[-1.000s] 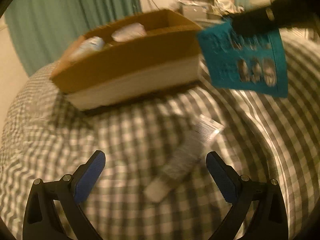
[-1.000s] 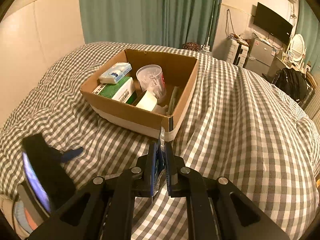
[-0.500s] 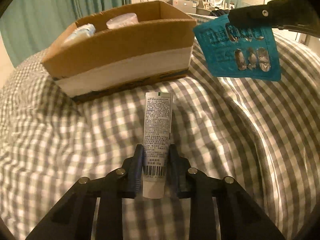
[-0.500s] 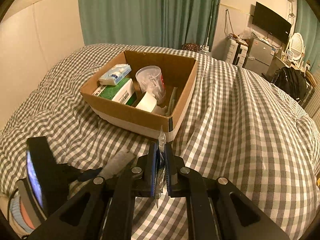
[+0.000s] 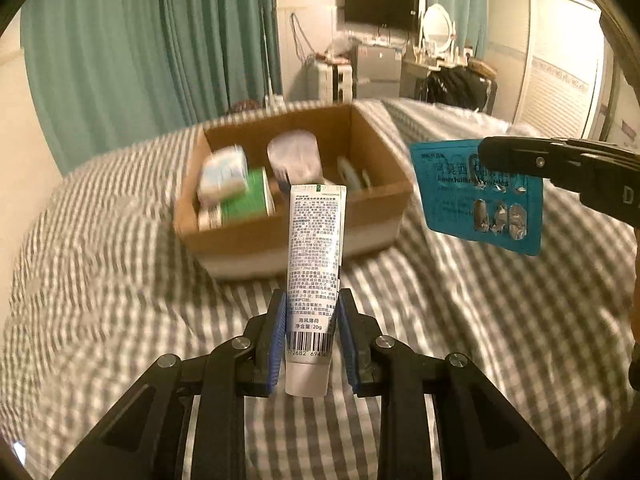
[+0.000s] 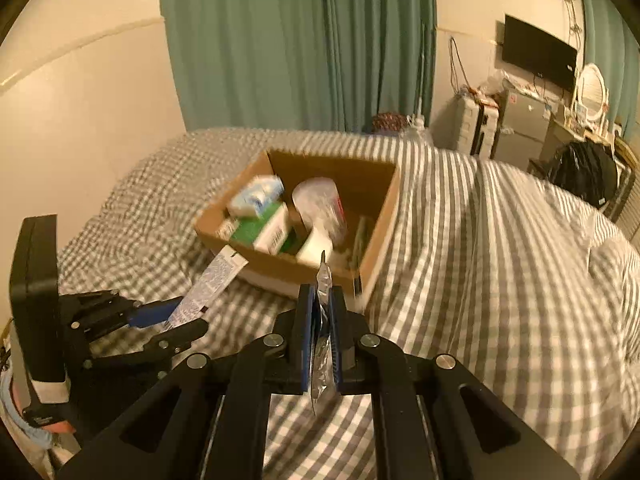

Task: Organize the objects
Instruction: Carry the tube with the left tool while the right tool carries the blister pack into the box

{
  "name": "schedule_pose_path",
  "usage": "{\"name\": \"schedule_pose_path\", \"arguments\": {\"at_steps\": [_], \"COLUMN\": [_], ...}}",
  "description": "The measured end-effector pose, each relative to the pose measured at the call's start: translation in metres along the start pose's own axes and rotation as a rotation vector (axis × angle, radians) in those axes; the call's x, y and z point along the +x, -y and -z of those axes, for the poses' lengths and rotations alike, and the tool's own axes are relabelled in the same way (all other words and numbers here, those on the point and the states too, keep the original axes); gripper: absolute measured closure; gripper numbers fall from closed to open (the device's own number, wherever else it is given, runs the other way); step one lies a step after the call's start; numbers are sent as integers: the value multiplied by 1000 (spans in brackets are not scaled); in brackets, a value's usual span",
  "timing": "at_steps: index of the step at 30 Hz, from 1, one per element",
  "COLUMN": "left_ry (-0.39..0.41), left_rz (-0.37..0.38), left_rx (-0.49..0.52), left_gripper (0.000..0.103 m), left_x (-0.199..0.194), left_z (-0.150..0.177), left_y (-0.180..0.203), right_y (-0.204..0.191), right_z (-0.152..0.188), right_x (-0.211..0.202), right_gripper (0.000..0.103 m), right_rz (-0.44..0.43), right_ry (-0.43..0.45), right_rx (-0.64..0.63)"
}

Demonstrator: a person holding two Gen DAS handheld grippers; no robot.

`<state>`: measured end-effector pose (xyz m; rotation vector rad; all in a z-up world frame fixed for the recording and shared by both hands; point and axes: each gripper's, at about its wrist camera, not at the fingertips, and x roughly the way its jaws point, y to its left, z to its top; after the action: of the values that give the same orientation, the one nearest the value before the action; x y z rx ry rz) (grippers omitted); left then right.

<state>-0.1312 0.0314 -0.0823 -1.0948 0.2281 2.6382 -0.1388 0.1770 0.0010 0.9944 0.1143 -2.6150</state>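
My left gripper [image 5: 311,300] is shut on a white ointment tube [image 5: 315,264] that stands up between its blue pads, lifted above the checked bedcover. My right gripper [image 6: 320,292] is shut on a teal blister pack of pills [image 6: 322,320], seen edge-on there and flat in the left wrist view as the blister pack [image 5: 480,196]. Ahead of both sits an open cardboard box [image 5: 384,196], also the box [image 6: 384,216], holding a green-and-white carton [image 6: 268,232], a small blue-white packet [image 6: 256,196] and a clear plastic cup [image 6: 320,204]. The tube [image 6: 212,284] and left gripper [image 6: 168,320] show at the right wrist view's lower left.
The grey-and-white checked bedcover [image 6: 500,280] spreads all around the box. Green curtains [image 6: 300,40] hang behind. A wall TV [image 6: 540,56], a small fridge and cluttered furniture [image 6: 520,120] and a dark bag [image 6: 584,172] stand at the far right.
My left gripper shut on the tube lying on the bed and lifted it upright toward the box. My right gripper kept hold of the blister pack and rose slightly.
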Motion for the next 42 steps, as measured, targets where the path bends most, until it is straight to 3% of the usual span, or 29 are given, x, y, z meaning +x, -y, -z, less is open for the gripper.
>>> {"name": "schedule_pose_path", "arguments": {"at_steps": [7,16,23,30,36,42], "left_ry": [77,150,116,39,-11,-42], "left_rz": [-7,-36,-32,-32,-53,-62], "left_rx": [-13,-56,-69,-92,-107,-116], "left_gripper": [78,78,78,78,78,77], "left_x": [-3,18,72,116,139,151], "left_z": [-61,-125,-149,-139,-125,-117], "left_y": [-18,-47,-56,-54,-53,-49], "right_y": [-3,-4,24,54,57,50], "right_z": [-66,-139,-136,-119,-112,-106], "right_x": [-25,3,68,128,149,143], "right_gripper": [96,96,96,96,96,96], "right_rz": [-11,0,-10,-39,-62,-59], "right_ry": [106,210,140,30,-7,-8], "right_rx": [-49,-41,30,133,139,128]}}
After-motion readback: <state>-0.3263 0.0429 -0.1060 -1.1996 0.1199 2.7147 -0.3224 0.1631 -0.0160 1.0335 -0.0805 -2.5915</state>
